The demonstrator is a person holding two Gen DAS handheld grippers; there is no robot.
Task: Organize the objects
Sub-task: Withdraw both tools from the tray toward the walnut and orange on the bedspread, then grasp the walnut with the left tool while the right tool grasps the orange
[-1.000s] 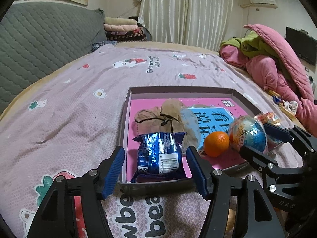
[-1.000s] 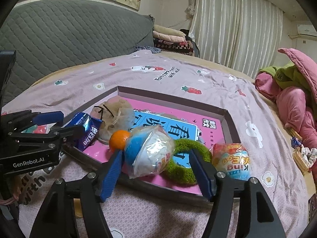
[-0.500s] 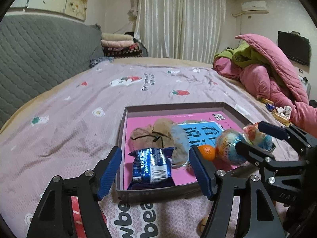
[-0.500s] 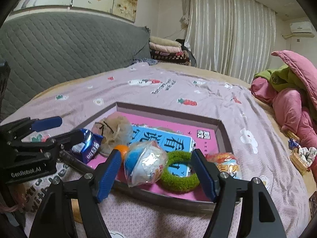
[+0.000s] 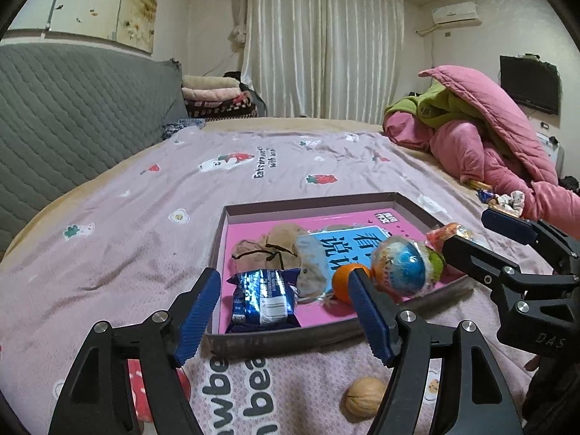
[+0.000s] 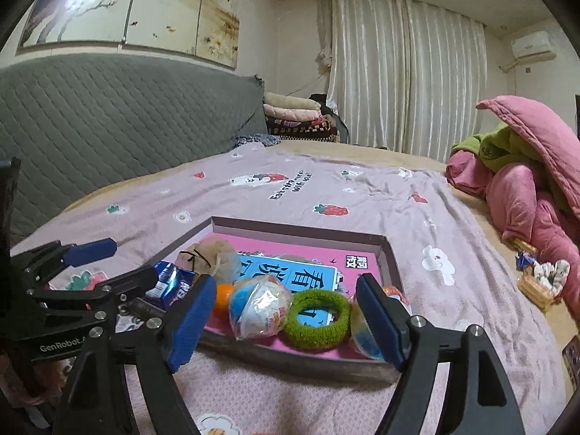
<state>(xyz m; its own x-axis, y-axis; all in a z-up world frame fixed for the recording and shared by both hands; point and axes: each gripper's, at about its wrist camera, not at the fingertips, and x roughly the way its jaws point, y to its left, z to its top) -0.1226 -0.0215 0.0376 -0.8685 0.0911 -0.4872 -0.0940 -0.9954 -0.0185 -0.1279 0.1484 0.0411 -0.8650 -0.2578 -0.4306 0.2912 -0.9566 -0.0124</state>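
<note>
A shallow box (image 5: 290,337) (image 6: 389,253) lies on the bed, with a pink book as its floor. Inside sit a blue snack packet (image 5: 264,299) (image 6: 172,284), a tan pouch (image 5: 275,250) (image 6: 210,257), an orange (image 5: 342,282) (image 6: 223,299), a wrapped blue ball (image 5: 398,266) (image 6: 261,308), a green ring (image 6: 317,319) and a second wrapped toy (image 6: 364,333). My left gripper (image 5: 286,315) hangs open in front of the packet, nothing between its pads. My right gripper (image 6: 286,326) is opening, empty, in front of the ball and ring.
A walnut (image 5: 364,397) lies on the sheet in front of the box. A heap of pink and green quilts (image 5: 489,145) fills the right side. Snacks lie beside it (image 6: 540,282). A grey headboard (image 6: 108,119) stands on the left, with folded blankets (image 5: 217,96) beyond it.
Both grippers have drawn back from the box and risen, so its contents look smaller. Both pairs of jaws stand wider. The walnut has come into the left wrist view.
</note>
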